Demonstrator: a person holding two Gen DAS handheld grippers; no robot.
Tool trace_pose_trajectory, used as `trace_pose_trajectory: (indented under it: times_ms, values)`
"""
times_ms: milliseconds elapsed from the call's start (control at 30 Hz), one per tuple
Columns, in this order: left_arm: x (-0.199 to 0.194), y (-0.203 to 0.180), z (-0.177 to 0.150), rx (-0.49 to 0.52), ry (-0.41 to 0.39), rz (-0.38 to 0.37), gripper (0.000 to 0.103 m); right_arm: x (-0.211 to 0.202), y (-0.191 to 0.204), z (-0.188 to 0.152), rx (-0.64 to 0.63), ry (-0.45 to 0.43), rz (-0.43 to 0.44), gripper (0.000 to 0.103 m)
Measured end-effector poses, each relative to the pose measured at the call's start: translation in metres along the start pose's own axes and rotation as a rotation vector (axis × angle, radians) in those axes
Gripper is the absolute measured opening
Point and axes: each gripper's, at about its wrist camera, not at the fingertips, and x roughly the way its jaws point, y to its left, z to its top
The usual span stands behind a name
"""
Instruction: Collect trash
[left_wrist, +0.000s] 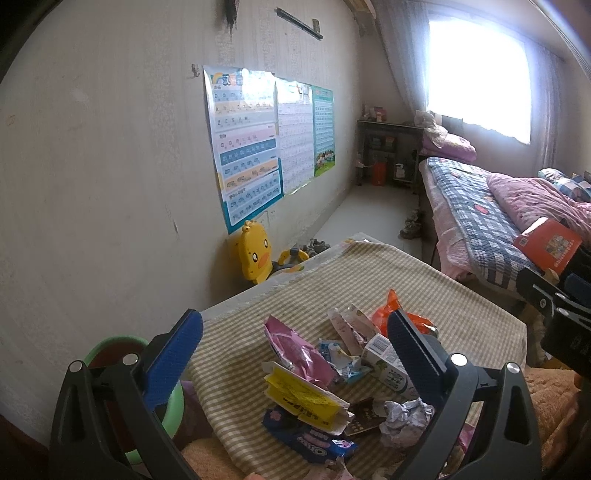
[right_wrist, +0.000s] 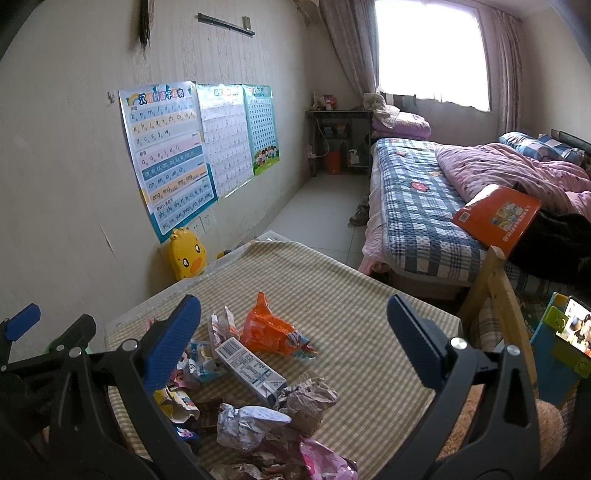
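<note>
Under both grippers sits a table (right_wrist: 369, 314) with a yellow and white checked cloth. Past the far edge of it are a pale wall, a bright window (right_wrist: 430, 48) with curtains, and a bed (right_wrist: 424, 221) with a blue checked cover and a pink quilt. An orange book (right_wrist: 496, 216) lies on the bed, off to the right.

Posters (right_wrist: 170, 147) hang on the wall to the left, covered in letters like "b p m f" and "ang eng ing ong". A yellow duck toy (right_wrist: 186, 258) leans under them.

The trash pile (left_wrist: 332, 380) lies right in front of the left gripper (left_wrist: 295, 328), between its blue fingers. A blue Oreo pack (left_wrist: 314, 439) is nearest, with a yellow printed wrapper (left_wrist: 299, 398) lying on it. Behind are a pink bag (left_wrist: 299, 350), a small milk carton (right_wrist: 251, 369) with a barcode, an orange wrapper (right_wrist: 269, 332) and crumpled paper (right_wrist: 251, 421).

Both the left gripper and the right gripper (right_wrist: 295, 328) are spread wide and hold nothing. A green bin (left_wrist: 173, 406) sits low, left of the left gripper. A wooden chair (right_wrist: 495, 295) stands to the right of the right gripper.
</note>
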Motion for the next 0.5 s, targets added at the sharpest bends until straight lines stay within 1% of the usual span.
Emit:
trace_pose_trajectory:
  times_ms: [167, 300, 333, 367, 400, 433, 467, 500]
  values:
    - [0.0, 0.002, 0.0, -0.005, -0.011, 0.015, 0.095, 0.002, 0.0, -0.002, 0.001, 0.005, -0.003, 0.1]
    - [0.0, 0.001, -0.001, 0.021, 0.009, 0.037, 0.095, 0.004, -0.001, -0.004, 0.0, 0.012, -0.006, 0.1]
    - [-0.002, -0.001, 0.001, 0.057, 0.031, 0.064, 0.095, 0.004, -0.001, -0.004, 0.0, 0.013, -0.006, 0.1]
    - [-0.002, 0.0, 0.001, 0.051, 0.032, 0.071, 0.095, 0.004, -0.001, -0.004, -0.001, 0.014, -0.006, 0.1]
    - [-0.003, 0.002, 0.001, 0.044, 0.027, 0.082, 0.095, 0.004, -0.001, -0.004, -0.001, 0.015, -0.005, 0.1]
    - [-0.004, 0.006, 0.002, 0.009, 0.009, 0.069, 0.095, 0.005, -0.001, -0.004, -0.003, 0.018, -0.003, 0.1]
    - [-0.005, 0.01, 0.004, 0.01, -0.001, 0.07, 0.095, 0.004, -0.001, -0.004, -0.005, 0.022, -0.002, 0.1]
    - [-0.007, 0.018, 0.004, -0.01, -0.031, 0.072, 0.095, 0.004, -0.003, -0.004, -0.007, 0.02, -0.004, 0.1]
